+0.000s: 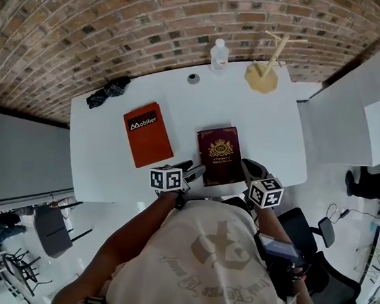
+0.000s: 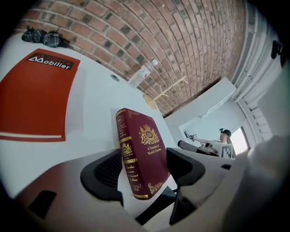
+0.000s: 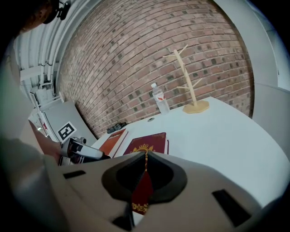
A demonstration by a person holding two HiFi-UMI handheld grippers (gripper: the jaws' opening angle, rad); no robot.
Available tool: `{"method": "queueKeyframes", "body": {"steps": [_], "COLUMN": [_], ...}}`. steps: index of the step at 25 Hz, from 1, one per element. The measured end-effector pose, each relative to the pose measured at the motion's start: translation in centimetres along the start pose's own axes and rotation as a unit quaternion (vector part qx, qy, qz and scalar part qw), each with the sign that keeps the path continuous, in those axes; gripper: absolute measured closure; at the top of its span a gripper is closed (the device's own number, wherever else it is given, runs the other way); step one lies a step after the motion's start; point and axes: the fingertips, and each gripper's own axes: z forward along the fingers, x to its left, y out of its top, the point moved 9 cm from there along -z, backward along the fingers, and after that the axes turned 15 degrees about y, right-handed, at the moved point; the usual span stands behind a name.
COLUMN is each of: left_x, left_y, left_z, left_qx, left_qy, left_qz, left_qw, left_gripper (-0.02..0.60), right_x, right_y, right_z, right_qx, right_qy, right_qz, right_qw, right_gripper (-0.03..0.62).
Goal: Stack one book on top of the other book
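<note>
The maroon book [image 1: 220,153] lies flat near the front edge of the counter [image 1: 276,131]. The red book [image 1: 148,134] lies flat to its left with bare counter between them, so nothing is stacked yet. The step in hand looks like the reach for the maroon book. The left tongs [image 2: 146,165] stand wide open and tilted, with the book's near spine corner between the jaws: one pad is beside the spine, the other over the cover, and neither presses. The right tongs [image 3: 145,174] hang over the book's near right corner with the jaws all but together and nothing in them. The cover shows through the slit.

Next, I judge, the left tongs must close on the spine edge and the right must open to take the other side — a thick hardback held by one corner would likely droop or twist. Then it needs lifting, carrying left and lowering square onto the red book.

A brick wall [image 1: 120,33] runs behind. The counter is white and smooth. Along its far side are a wooden stand [image 1: 265,72], a black cloth [image 1: 108,92], a bottle [image 1: 219,56] and a small grey cap [image 1: 193,78].
</note>
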Motion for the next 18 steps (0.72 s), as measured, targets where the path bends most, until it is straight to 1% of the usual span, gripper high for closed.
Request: {"method": "queueKeyframes", "body": {"steps": [3,8,10,15,18], "left_x": [0.2,0.5,0.5,0.3,0.2], "left_y": [-0.5,-0.8,-0.8,-0.5,-0.6], "left_z": [0.6,1.8,2.4,3.6,4.1], "left_qx": [-0.001,0.001,0.003,0.004,0.009], "left_qy": [0.009,0.025,0.033,0.051,0.056], "left_qz": [-0.027,-0.058,-0.063,-0.061,-0.070], "left_qw": [0.9996,0.9980,0.9975,0.9968,0.9960], "left_gripper": [0.273,0.270,0.266,0.262,0.262], "right_x": [-0.8,-2.1,-2.6,-3.0,-3.2], "right_y": [-0.4,-0.7,-0.7,-0.5,-0.9], "right_z": [0.4,1.2,1.6,2.3,2.5], "right_qx": [0.025,0.065,0.079,0.108,0.126], "right_qy": [0.010,0.019,0.022,0.036,0.036], "right_qz": [-0.005,-0.024,-0.037,-0.076,-0.086], "right_qw": [1.000,0.997,0.996,0.991,0.988], "right_gripper": [0.565,0.565,0.565,0.565,0.565]}}
